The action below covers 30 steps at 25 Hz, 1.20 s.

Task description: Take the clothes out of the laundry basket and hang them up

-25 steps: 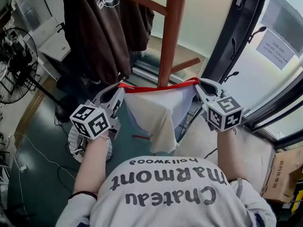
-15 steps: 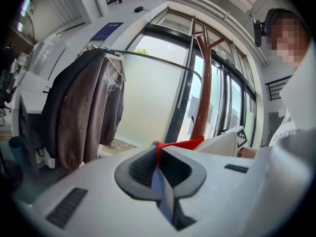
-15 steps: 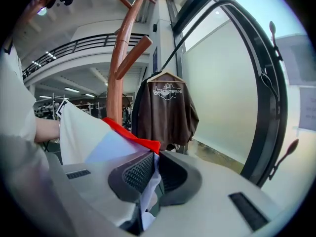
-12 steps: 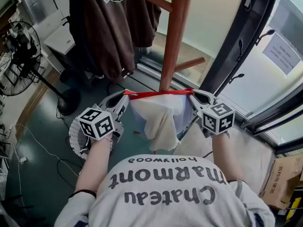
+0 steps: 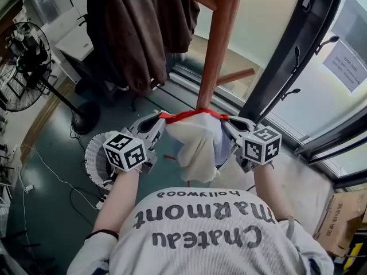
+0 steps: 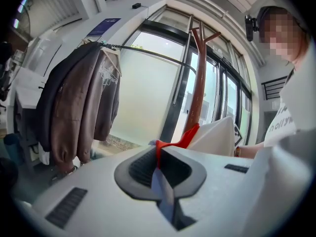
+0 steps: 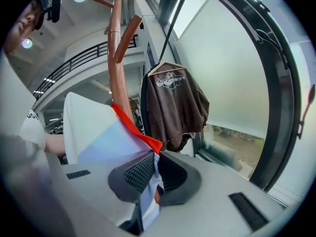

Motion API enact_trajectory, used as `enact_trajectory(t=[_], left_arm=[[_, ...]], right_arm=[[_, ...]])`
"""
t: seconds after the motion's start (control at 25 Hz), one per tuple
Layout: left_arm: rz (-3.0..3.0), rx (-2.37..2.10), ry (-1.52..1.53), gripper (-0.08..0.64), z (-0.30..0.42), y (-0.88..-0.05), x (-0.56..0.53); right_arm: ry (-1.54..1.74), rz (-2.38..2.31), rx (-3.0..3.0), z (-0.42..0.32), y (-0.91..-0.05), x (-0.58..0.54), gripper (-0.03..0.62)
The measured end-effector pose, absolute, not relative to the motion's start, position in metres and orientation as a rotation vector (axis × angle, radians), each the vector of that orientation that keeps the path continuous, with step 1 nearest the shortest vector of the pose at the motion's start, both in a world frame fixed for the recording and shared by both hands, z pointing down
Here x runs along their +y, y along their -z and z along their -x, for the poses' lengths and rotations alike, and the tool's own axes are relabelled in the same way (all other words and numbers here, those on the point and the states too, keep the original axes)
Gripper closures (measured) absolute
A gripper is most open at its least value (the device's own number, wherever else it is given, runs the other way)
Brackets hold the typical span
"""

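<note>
At lower left of the head view the laundry basket (image 5: 92,160) sits on the floor, and right of it the left gripper (image 5: 161,119) is clenched on the red-edged white garment (image 5: 198,143), which sags at centre before the wooden coat stand (image 5: 221,44) across to the right gripper (image 5: 226,122), likewise clamped on that edge.

A black standing fan (image 5: 24,67) stands at the far left, its round base on the dark floor (image 5: 46,222). Thin cables (image 5: 43,173) trail over that floor, nearer on the left. A white cabinet top (image 5: 67,43) lies just right of the fan. At the right, a black window frame (image 5: 289,62) runs slantwise, with a paper notice (image 5: 346,67) on the glass. A cardboard box (image 5: 343,216) sits at the near right.
</note>
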<state>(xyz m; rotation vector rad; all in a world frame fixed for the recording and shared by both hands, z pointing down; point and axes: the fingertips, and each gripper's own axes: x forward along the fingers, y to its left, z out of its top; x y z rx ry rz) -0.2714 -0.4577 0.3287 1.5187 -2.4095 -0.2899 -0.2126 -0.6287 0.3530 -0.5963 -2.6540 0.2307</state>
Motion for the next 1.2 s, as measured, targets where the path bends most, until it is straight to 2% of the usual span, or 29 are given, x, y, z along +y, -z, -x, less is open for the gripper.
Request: enact_trajectory(t=[0.24,0.36,0.56,0.64,1.2], left_arm=[[-1.557,-2.401,0.434,0.534,0.266,-0.322,-0.457],[-1.553,-2.412,0.453,0.455,0.265,-0.322,-0.453],[-1.482,-2.466,0.513,0.415,0.265,-0.316,-0.438],[-1.436,-2.493,0.555,0.377,0.265,-0.314,-0.427],[-1.251,-2.603,0.731,0.362,0.214,-0.315,-0.396]], right_arm=[[-0.190,0.636,-2.642,0.215,-0.351,-0.622,0.551],[-0.184,0.662,-2.631,0.216,-0.352,-0.622,0.551],[-0.204,0.723,-2.610,0.216,-0.354,-0.622,0.551],[-0.208,0.751,-2.598,0.215,-0.356,-0.620,0.551],[-0.274,0.934,-2.539,0.210,-0.354,-0.608,0.551]])
